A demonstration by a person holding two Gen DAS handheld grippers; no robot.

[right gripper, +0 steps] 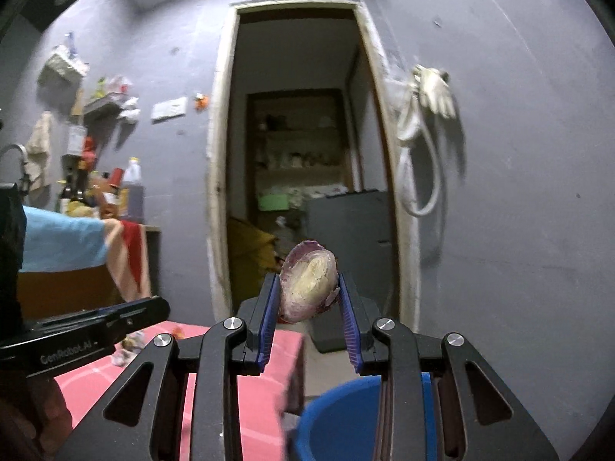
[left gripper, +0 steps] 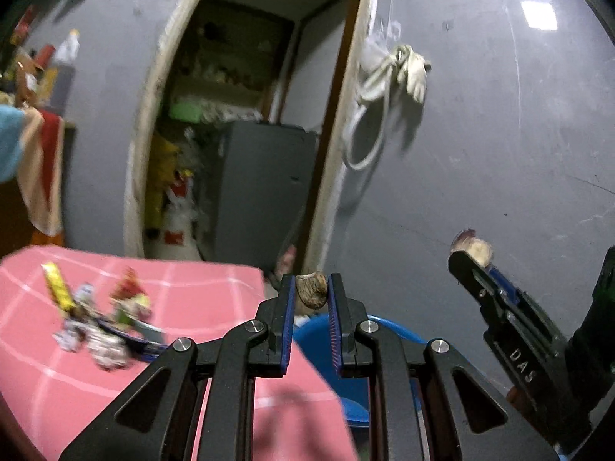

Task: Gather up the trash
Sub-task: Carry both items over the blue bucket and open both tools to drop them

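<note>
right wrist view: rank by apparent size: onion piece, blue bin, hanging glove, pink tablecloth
1. pink tablecloth, partly hidden by the gripper
2. blue bin, partly cut off and hidden
3. onion piece and hanging glove: look alike; the onion is far nearer the camera, so no ranking.

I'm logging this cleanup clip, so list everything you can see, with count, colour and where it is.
Onion piece: 1, purple and cream, clamped in right gripper.
Brown scrap: 1, brownish, clamped in left gripper.
Wrappers: a blurred pile, mixed colours, on the tablecloth.
Tablecloth: 1, pink with white lines, lower left.
Bin: 1, blue, below the grippers beside the table.
Glove: 1, whitish, hanging on the wall right of the doorway.
Left gripper: 1, black with blue pads.
Right gripper: 1, black with blue pads.
</note>
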